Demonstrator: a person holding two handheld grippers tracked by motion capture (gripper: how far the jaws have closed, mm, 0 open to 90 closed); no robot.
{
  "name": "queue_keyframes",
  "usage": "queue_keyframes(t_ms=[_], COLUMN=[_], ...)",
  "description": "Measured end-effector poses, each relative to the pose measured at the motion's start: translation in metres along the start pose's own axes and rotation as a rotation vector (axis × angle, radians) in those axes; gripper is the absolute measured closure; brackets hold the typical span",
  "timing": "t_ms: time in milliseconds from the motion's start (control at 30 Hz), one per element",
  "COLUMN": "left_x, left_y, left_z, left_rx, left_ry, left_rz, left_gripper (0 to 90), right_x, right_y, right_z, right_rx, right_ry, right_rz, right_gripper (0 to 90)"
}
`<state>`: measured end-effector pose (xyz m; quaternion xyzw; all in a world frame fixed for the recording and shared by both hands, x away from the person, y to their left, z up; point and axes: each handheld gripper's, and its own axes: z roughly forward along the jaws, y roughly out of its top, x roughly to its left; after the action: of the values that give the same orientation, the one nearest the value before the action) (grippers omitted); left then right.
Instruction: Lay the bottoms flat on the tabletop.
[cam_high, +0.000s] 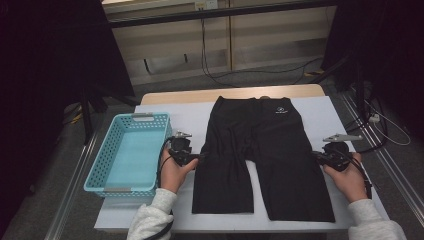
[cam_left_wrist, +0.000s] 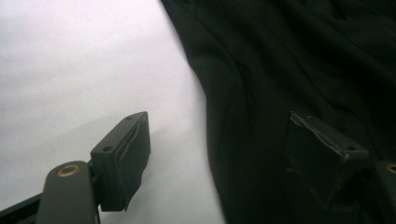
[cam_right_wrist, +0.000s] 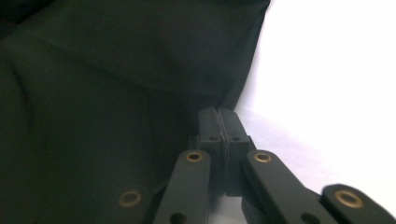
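Flanking one pair of black shorts (cam_high: 260, 150) — left tool (cam_left_wrist: 224, 154) agape, right tool (cam_right_wrist: 218, 122) pressed closed, gripping nothing visible.

The black shorts (cam_high: 260, 155) lay spread flat at the centre of the frame, waistband toward the top, both legs pointing down, a small white logo near the waistband.

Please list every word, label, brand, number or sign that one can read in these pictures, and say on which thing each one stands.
No text can be read with certainty.
Black shorts: a small white logo with a line of letters under it, near the waistband, too small and blurred to read.
Blue basket: no text visible.
Left gripper and right gripper: no text on the jaws.
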<state>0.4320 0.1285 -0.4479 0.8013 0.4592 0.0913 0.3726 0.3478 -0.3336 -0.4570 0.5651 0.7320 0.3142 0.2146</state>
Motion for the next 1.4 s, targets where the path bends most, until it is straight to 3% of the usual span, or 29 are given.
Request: queue_keyframes(t_ms=[100, 367, 633, 867, 933, 1000, 1133, 1300, 1400], left_x=[0.000, 0.000, -0.001, -0.002, -0.002, -0.002, -0.003, -0.006, -0.008], left_y=[0.000, 0.000, -0.002, -0.003, -0.005, -0.006, -0.010, -0.014, -0.017], left_z=[0.001, -0.001, 0.002, -0.001, -0.003, -0.006, -0.009, -0.014, -0.018], left_rx=[0.001, 0.003, 0.018, 0.019, 0.025, 0.029, 0.026, 0.026, 0.019], left_ry=[0.000, -0.009, -0.014, -0.022, -0.042, -0.050, -0.059, -0.065, -0.067], left_rz=[-0.003, -0.004, -0.003, -0.004, -0.006, -0.013, -0.013, 0.004, 0.009], left_gripper=[22.9, 22.1, 21.8, 22.0, 23.8, 24.5, 25.5, 29.2, 33.0], right_x=[-0.007, -0.017, -0.019, -0.021, -0.022, -0.021, -0.015, 0.004, 0.019], right_y=[-0.001, -0.004, -0.005, -0.005, -0.005, -0.006, -0.004, 0.003, 0.006], right_z=[-0.003, -0.009, -0.010, -0.011, -0.010, -0.011, -0.012, -0.014, -0.013], right_rx=[0.009, 0.016, 0.020, 0.018, 0.019, 0.014, -0.012, -0.060, -0.071], right_ry=[0.000, -0.028, -0.033, -0.072, -0.058, -0.076, -0.058, -0.023, 0.020], right_rz=[0.021, 0.008, 0.013, 0.000, 0.000, -0.008, -0.020, -0.055, -0.074], right_gripper=[90.0, 90.0, 90.0, 90.0, 90.0, 90.0, 78.2, 54.4, 49.9])
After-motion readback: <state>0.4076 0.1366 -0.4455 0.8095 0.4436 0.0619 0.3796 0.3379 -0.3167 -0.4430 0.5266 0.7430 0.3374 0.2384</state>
